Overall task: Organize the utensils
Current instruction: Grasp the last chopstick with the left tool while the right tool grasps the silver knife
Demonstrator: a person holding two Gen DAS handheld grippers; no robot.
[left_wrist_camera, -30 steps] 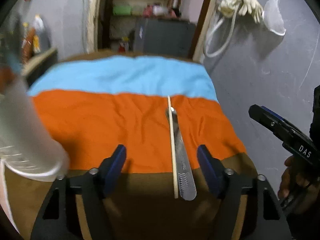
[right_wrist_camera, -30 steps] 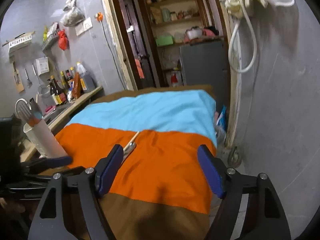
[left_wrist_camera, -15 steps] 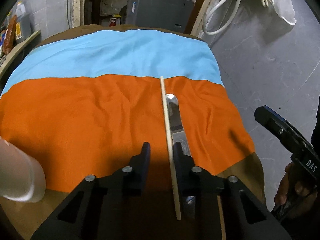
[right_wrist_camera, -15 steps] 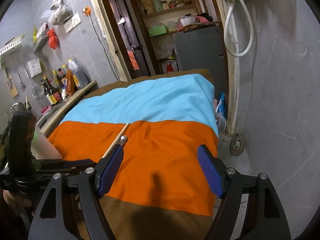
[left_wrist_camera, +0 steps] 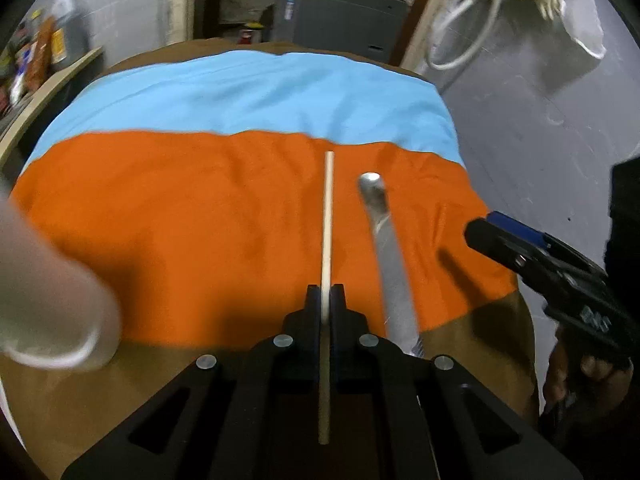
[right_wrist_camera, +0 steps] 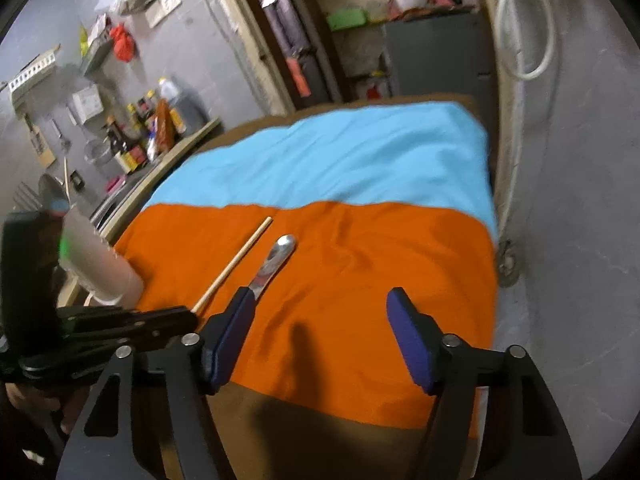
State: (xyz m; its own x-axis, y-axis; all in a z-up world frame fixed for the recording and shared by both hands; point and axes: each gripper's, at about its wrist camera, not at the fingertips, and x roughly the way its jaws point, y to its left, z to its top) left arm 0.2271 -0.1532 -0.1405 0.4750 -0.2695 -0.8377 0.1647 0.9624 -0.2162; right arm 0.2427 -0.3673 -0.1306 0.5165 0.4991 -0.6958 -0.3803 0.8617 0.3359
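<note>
My left gripper point(left_wrist_camera: 326, 294) is shut on a thin wooden chopstick point(left_wrist_camera: 328, 216), which points forward over the orange cloth; it also shows in the right wrist view point(right_wrist_camera: 234, 264). A metal knife point(left_wrist_camera: 386, 248) lies on the cloth just right of the chopstick, seen too in the right wrist view point(right_wrist_camera: 276, 260). A white utensil cup point(left_wrist_camera: 48, 304) stands at the left, holding several utensils in the right wrist view point(right_wrist_camera: 96, 260). My right gripper point(right_wrist_camera: 320, 344) is open and empty above the cloth, right of the knife.
The table wears an orange cloth point(left_wrist_camera: 180, 220) and a blue cloth point(left_wrist_camera: 248, 96) beyond it. A counter with bottles point(right_wrist_camera: 148, 136) lies to the left. A grey wall point(left_wrist_camera: 540, 120) runs close along the table's right edge.
My left gripper closed on the chopstick and lifted it away from the knife, so the two now lie apart. The right gripper moved in toward the knife and stayed open.
</note>
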